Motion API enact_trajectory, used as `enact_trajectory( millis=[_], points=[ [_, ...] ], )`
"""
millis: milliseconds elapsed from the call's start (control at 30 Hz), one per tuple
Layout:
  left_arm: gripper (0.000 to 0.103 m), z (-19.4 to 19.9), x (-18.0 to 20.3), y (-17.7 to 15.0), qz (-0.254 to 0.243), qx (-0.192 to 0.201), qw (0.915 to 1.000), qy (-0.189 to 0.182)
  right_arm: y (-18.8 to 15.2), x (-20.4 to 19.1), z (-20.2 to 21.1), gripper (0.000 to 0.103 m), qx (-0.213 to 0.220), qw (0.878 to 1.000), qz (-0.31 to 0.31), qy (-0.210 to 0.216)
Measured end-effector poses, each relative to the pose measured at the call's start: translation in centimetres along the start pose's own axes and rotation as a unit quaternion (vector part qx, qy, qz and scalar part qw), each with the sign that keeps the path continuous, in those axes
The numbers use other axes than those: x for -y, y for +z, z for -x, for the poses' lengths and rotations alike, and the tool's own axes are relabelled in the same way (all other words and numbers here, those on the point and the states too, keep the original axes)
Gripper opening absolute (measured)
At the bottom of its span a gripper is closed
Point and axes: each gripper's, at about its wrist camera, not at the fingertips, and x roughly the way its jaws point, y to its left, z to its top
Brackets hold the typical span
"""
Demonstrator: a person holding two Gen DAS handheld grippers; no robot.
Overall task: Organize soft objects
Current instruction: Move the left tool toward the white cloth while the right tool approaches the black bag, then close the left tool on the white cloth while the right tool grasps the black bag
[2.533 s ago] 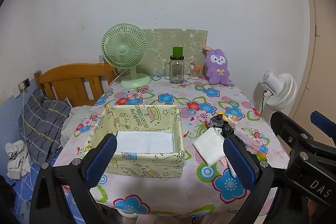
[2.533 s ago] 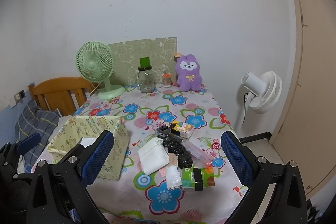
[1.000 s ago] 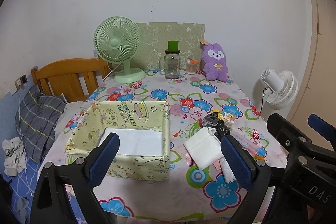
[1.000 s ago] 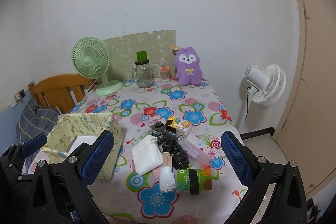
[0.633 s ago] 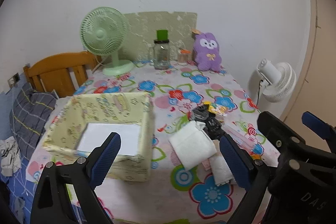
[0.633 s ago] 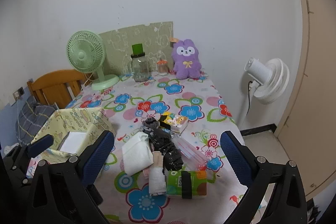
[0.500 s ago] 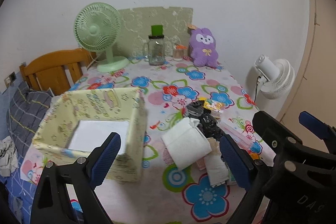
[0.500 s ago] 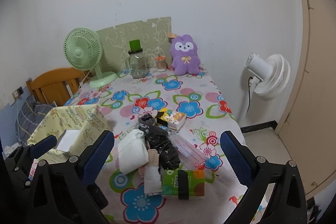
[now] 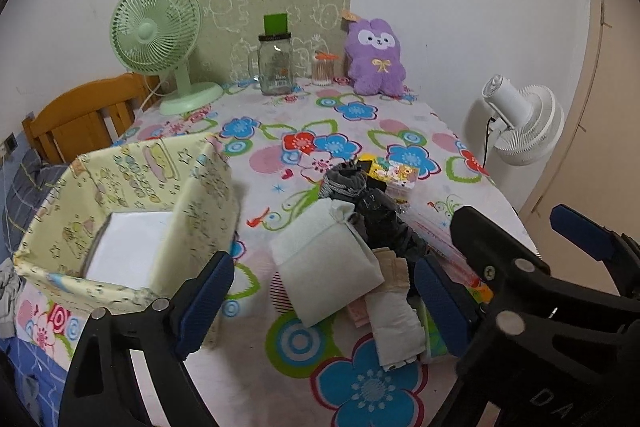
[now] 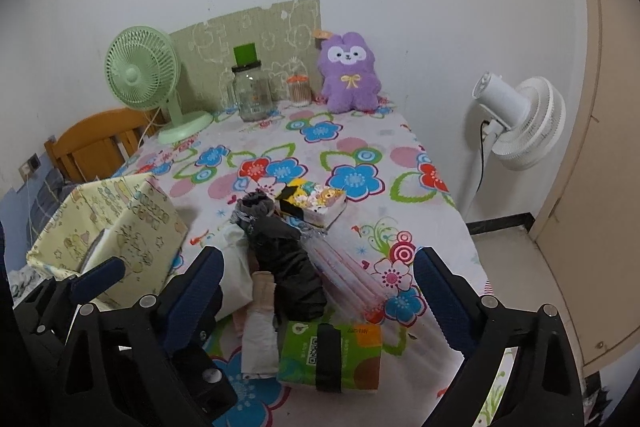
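At the left of the left wrist frame we see the yellow fabric box [image 9: 132, 211] on the floral worktop [image 9: 280, 131]. At centre lies the pile of soft objects [image 9: 360, 239], topped by a white pouch [image 9: 326, 259]. Our left hand-held gripper [image 9: 320, 303] and right hand-held gripper [image 10: 320, 303] both gape wide, holding nothing.

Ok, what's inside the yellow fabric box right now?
Inside the yellow fabric box, only a flat white panel shows on the bottom. The near wall hides the front part of the inside, so anything there cannot be seen.
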Motion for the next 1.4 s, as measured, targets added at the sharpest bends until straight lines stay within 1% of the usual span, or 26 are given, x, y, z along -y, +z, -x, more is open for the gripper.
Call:
enact_trajectory(
  millis=[167,233,333,533,700,833,1033,1200,1233,1300,1367,1400],
  points=[
    [0.091,-1.6,0.3,-0.1,0.010,-0.006,0.9999,0.009,0.0,0.1,-1.8,0.097,-0.014,1.000,0.010,0.000],
    [0.087,-2.2,0.3,-0.1,0.016,-0.012,0.9998,0.008,0.0,0.2,-2.6,0.096,-0.022,1.000,0.010,0.006],
    [0.084,-3.2,0.0,0.1,0.024,-0.021,0.9995,0.010,0.2,0.2,-3.6,0.095,-0.032,0.999,0.008,0.014],
    [0.081,-4.6,0.0,0.3,0.021,-0.028,0.9992,0.020,0.5,-0.4,-5.4,0.094,-0.044,0.999,0.020,0.021],
    [0.077,-6.1,-0.6,0.4,0.036,-0.046,0.9980,0.025,0.7,-0.8,-7.1,0.091,-0.059,0.997,0.029,0.027],
    [0.074,-6.7,-0.7,0.2,0.037,-0.054,0.9974,0.029,0.7,-1.2,-8.4,0.087,-0.073,0.996,0.037,0.031],
    [0.071,-7.8,-1.0,0.1,0.042,-0.067,0.9964,0.029,0.4,-1.5,-10.1,0.076,-0.095,0.994,0.046,0.042],
    [0.067,-8.1,-1.2,-0.2,0.046,-0.073,0.9960,0.024,0.0,-1.7,-11.2,0.060,-0.117,0.990,0.041,0.062],
    [0.065,-8.0,-1.2,-0.3,0.045,-0.073,0.9961,0.023,-0.1,-1.7,-11.2,0.060,-0.116,0.990,0.043,0.062],
    [0.061,-8.0,-1.2,-0.3,0.044,-0.071,0.9963,0.019,-0.1,-1.8,-11.2,0.049,-0.117,0.990,0.046,0.066],
    [0.057,-7.9,-1.1,-0.3,0.041,-0.070,0.9966,0.016,-0.2,-1.7,-11.3,0.049,-0.117,0.990,0.043,0.066],
    [0.052,-7.8,-1.0,-0.4,0.040,-0.069,0.9967,0.015,-0.3,-1.8,-11.3,0.047,-0.117,0.990,0.044,0.065]
  ],
)
